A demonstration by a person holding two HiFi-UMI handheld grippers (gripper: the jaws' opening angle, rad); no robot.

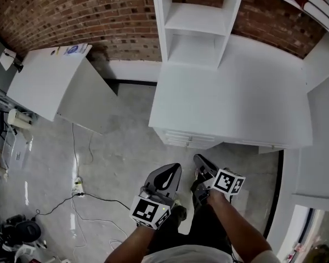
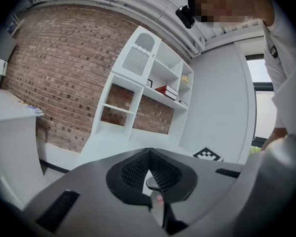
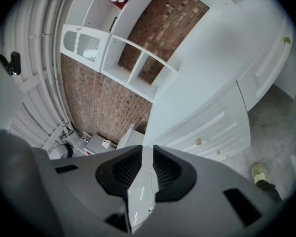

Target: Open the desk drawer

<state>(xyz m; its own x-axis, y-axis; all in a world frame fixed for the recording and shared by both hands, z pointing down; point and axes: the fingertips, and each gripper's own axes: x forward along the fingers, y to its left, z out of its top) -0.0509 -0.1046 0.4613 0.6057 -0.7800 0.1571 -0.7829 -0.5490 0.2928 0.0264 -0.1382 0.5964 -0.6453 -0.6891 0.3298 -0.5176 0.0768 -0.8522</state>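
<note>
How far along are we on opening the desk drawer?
Done: nothing; the drawers look shut. In hand: nothing. The left gripper has its jaws together, the right gripper barely apart, both short of the desk. Remaining: reach a knob, grip, pull.

Right claw [image 3: 147,148] slightly apart, desk drawer [image 3: 207,132] beyond.

Brick wall [image 1: 71,10] behind; cables [image 1: 57,204] trail across floor [image 1: 115,147] (grey concrete).

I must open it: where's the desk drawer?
In the head view the drawer sits in the front of the white desk, at its left end, ahead of the left gripper and right gripper.
</note>
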